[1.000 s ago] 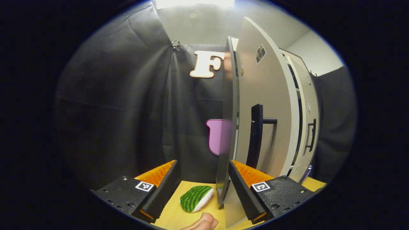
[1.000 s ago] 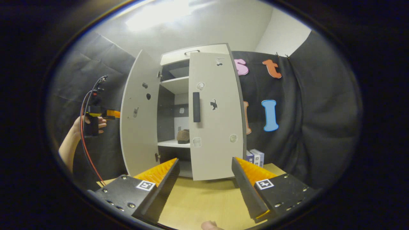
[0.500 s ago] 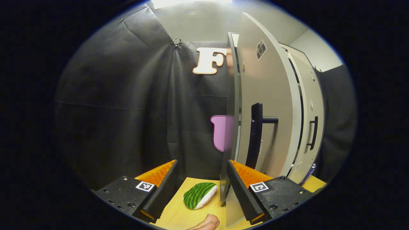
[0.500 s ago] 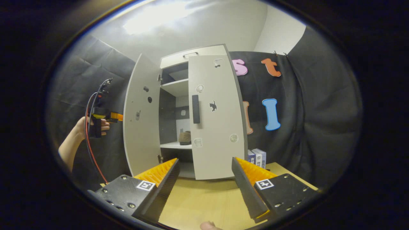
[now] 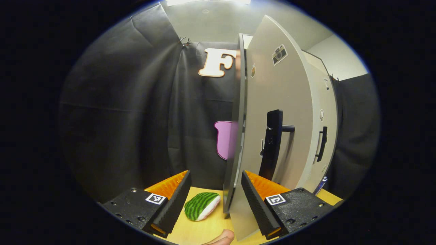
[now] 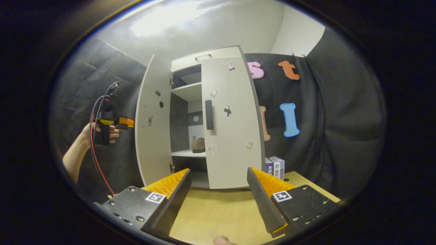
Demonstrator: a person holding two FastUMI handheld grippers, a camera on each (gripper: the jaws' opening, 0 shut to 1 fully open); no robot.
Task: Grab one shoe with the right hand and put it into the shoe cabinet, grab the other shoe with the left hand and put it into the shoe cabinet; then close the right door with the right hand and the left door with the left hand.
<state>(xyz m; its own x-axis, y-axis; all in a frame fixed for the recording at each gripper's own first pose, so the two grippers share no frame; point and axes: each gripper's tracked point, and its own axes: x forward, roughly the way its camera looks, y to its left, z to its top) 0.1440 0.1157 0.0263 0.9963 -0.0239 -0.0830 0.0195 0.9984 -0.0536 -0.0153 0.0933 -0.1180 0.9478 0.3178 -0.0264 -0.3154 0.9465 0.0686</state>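
The tall pale-grey shoe cabinet's left door [image 5: 272, 112] stands partly open, its thin edge between the spread, empty fingers of the left gripper [image 5: 215, 194]. It is a stiff flat board that should swing easily; push its face or take the black bar handle [image 5: 271, 144]. A green striped toy [image 5: 201, 206] lies near the door's foot. The right gripper [image 6: 218, 194] is wide apart too, holding nothing, back from the shut right door [image 6: 231, 122]. A brown shoe [image 6: 198, 144] sits inside.

Shoe [image 6: 198, 145] half behind right door [image 6: 231, 122]
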